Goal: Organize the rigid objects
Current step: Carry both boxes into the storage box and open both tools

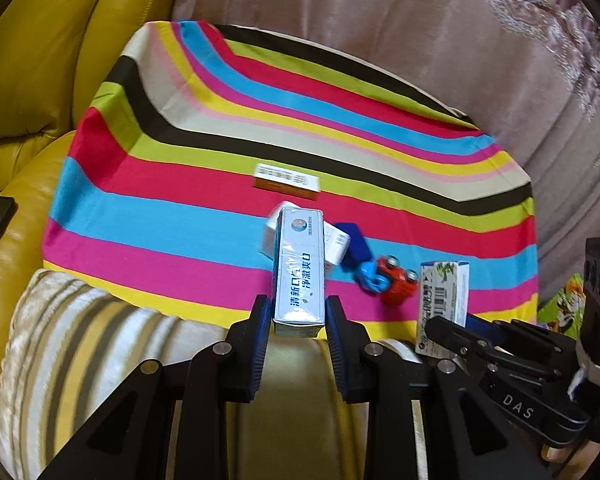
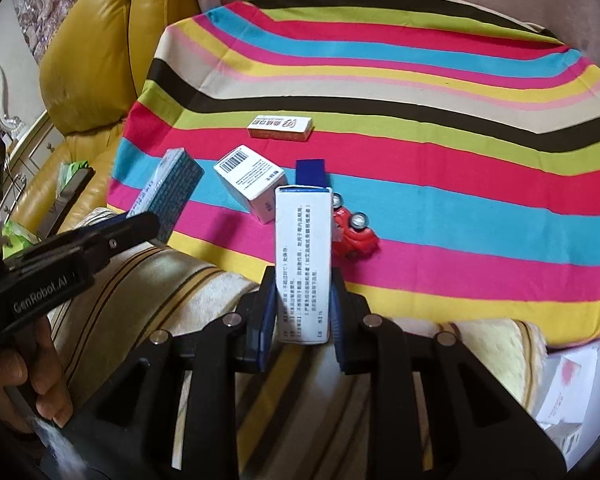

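Left wrist: left gripper (image 1: 296, 322) clamps toothpaste box (image 1: 299, 268), long axis pointing forward.

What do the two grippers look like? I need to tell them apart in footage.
Both are black plastic, with angular cut-out linkages, silver pivot pins and blue ribbed pads. The left gripper carries white "GenRobot.AI" lettering on its side, as the right wrist view shows. The right gripper reads "DAS" along one link. A bare hand grips the left handle; no sleeve shows.

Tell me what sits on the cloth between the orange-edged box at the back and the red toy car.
In the right wrist view, between the orange-edged box and the red toy car lies a dark blue block.
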Demonstrator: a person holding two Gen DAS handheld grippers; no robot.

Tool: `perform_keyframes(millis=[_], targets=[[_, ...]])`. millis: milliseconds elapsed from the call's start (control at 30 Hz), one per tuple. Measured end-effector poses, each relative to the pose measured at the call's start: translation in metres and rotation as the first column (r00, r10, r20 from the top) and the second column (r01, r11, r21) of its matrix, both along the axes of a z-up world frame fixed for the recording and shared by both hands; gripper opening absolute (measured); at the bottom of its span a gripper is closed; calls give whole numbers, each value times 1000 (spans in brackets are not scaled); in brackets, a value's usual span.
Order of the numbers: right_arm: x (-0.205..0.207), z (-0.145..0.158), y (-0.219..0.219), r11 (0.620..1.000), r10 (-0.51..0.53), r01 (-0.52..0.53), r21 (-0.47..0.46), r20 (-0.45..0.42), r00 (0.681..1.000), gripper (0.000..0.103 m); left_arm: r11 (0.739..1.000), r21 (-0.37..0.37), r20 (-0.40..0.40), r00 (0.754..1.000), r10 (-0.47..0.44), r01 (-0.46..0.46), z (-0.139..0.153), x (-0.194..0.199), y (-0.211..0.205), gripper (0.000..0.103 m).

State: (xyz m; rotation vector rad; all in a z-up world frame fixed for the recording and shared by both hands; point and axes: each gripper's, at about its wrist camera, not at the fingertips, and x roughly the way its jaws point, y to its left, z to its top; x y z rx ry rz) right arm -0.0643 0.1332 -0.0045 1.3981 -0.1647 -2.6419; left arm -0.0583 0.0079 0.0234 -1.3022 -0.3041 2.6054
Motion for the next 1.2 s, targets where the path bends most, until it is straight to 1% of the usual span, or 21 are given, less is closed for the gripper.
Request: perform_keyframes(millis=[300, 433, 533, 867, 1067, 1200], targets=[[30, 12, 35, 996, -86, 85, -33, -22, 996, 28, 995, 10, -14, 995, -96, 96, 9, 18, 39, 29], [44, 14, 49, 992, -123, 122, -33, -30, 992, 28, 990, 25, -13, 990, -139, 139, 10, 26, 57, 29], [55, 18, 60, 987, -157, 156, -22, -41, 987, 28, 984, 23, -19, 984, -177, 178, 12, 33, 73, 29], [90, 23, 96, 968, -252, 252, -7, -58, 966, 28, 950, 45, -29, 951, -307, 308, 17, 55, 121, 29], [110, 23, 120, 949, -315, 316, 5, -60, 947, 28, 930, 53, -45, 931, -362, 364, 19, 68, 142, 29], [126, 21, 139, 932, -361, 362, 6, -59, 931, 28, 911, 56, -52, 912, -406, 409, 20, 76, 160, 29]])
